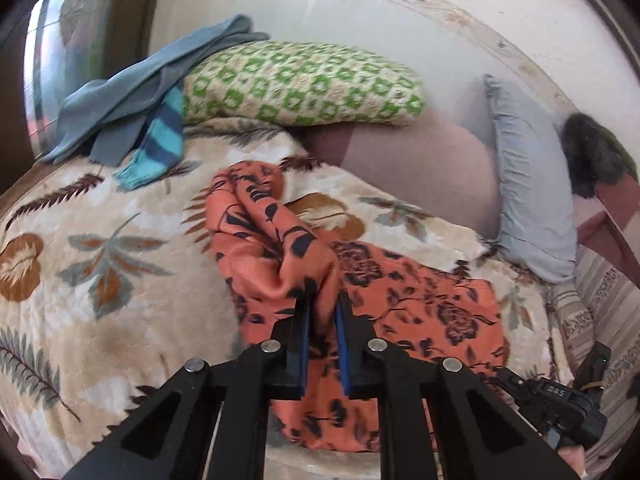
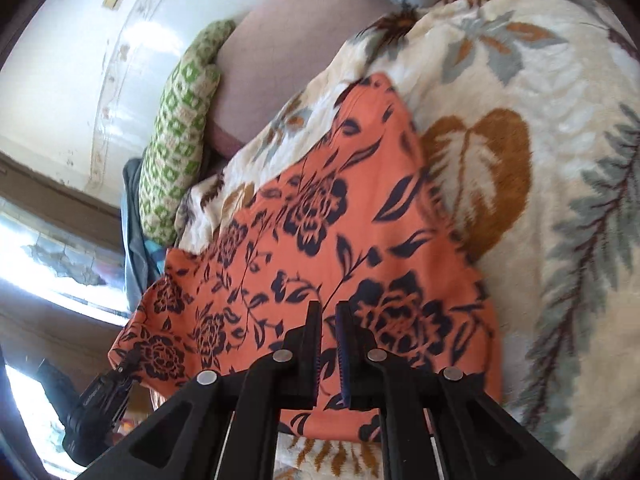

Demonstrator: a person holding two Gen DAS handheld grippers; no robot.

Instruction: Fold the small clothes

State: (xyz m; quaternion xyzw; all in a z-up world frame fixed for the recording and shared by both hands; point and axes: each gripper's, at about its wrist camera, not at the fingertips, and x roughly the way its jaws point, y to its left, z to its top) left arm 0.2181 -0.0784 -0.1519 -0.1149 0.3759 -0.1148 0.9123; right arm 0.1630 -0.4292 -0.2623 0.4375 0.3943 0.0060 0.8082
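Note:
An orange cloth with dark flowers (image 1: 420, 292) lies on a cream leaf-print blanket (image 1: 120, 280). My left gripper (image 1: 323, 300) is shut on a bunched fold of it, and the fold rises from the bed toward the fingers. In the right wrist view the same cloth (image 2: 320, 200) spreads flat and taut ahead of my right gripper (image 2: 329, 308), whose fingers stand close together with the cloth's near edge between them. Each gripper shows in the other's view at a cloth corner: the right gripper (image 1: 502, 376) and the left gripper (image 2: 134, 354).
A green-patterned pillow (image 1: 300, 84) sits at the head of the bed, with blue-grey garments (image 1: 132, 96) and a striped blue sock (image 1: 160, 144) draped beside it. A mauve cushion (image 1: 420, 168) and a pale grey pillow (image 1: 528, 192) lie to the right. A white wall stands behind.

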